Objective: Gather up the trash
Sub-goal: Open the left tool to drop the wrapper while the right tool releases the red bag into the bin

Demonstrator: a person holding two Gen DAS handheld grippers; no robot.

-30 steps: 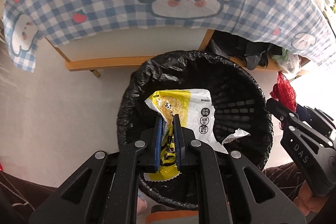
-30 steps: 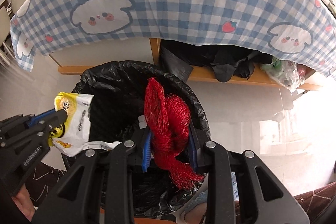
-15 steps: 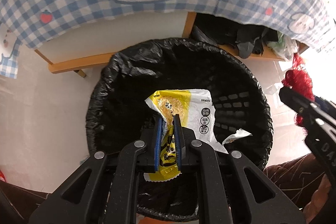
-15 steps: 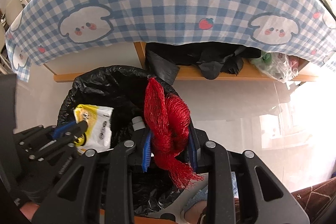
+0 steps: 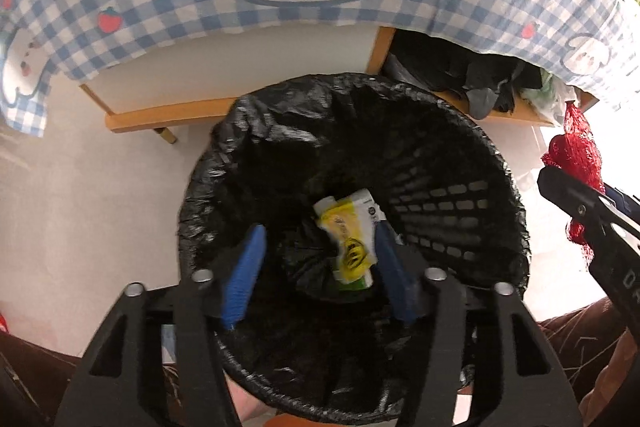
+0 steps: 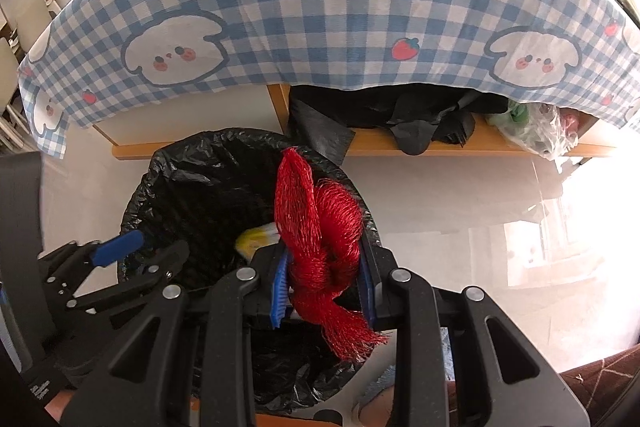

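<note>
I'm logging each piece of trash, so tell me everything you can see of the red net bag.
The red net bag is a fine plastic-looking mesh, bunched and knotted into a wad. One flat end stands up above the right gripper, a frayed tail hangs below. The gripper's blue pads pinch it at the knot. It hangs over the near rim of the black-lined bin, touching nothing else that shows. The left camera shows it at the right edge.

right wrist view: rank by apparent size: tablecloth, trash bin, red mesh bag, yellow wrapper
1. tablecloth, spans the frame.
2. trash bin.
3. red mesh bag, inflated by closeness to the camera.
4. yellow wrapper, mostly hidden behind the mesh bag.
</note>
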